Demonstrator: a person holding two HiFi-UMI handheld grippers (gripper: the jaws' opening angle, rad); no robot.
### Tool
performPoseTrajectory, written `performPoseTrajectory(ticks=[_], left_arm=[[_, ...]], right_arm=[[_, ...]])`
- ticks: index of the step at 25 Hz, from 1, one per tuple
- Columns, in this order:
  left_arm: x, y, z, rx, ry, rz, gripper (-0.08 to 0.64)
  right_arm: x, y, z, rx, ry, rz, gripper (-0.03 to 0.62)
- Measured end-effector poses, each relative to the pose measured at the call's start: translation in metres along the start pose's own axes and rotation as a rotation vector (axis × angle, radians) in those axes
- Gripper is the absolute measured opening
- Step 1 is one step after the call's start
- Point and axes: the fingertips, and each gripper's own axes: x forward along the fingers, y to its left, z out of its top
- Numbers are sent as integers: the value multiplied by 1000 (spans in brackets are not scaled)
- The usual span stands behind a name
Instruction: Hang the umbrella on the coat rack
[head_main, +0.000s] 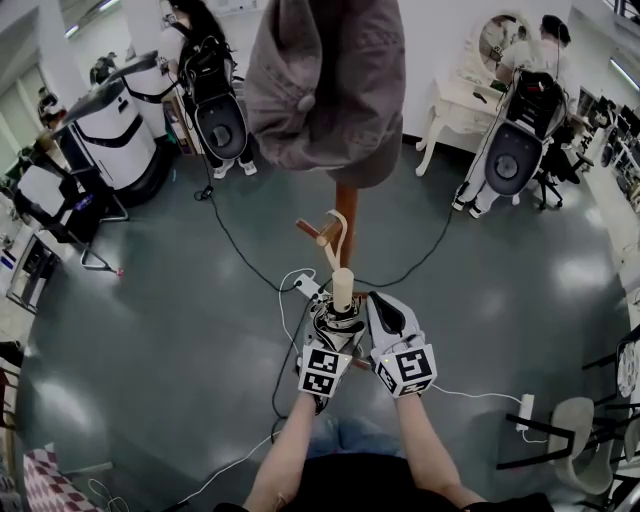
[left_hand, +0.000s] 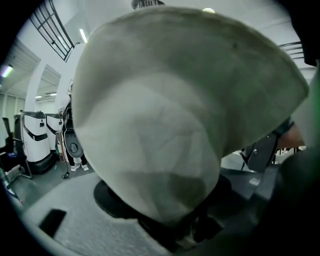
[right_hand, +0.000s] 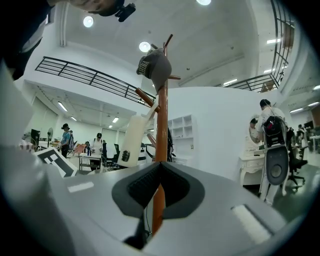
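- Coat rack (head_main: 346, 205): orange-brown pole, with a grey cap (head_main: 325, 80) on top that blocked our head view of the upper pegs.
- Floor: a dark cable (head_main: 240, 250) and a white power strip (head_main: 308, 287) lay at the rack's foot, and a white dressing table (head_main: 455, 100) stood well apart.
- Umbrella (head_main: 342, 290): folded, just before the pole. We logged its long axis as near upright, with the cream handle uppermost and the strap loop beside a lower peg (head_main: 312, 232).
- Left gripper (head_main: 328, 340): clamped round the umbrella below the handle.
- Right gripper (head_main: 388, 318): beside the umbrella, jaws together, empty.

grey cap (head_main: 325, 85) overhangs the coat rack (head_main: 346, 205); open floor (head_main: 200, 330) surrounds its pole.
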Motion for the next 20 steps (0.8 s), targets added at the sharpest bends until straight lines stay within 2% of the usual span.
performPoseTrajectory(ticks=[6,11,20], left_arm=[[4,1,-25,-13,17,11,319],[6,3,-28,-16,3,30,322],[-6,12,-27,-33,9,79,340]], right_arm=[[-3,6,-9,-11,-6,-1,-8],[-11,4,-15,-11,-7,-5,-8],[-12,-1,-4,1,-11,-9,-8]])
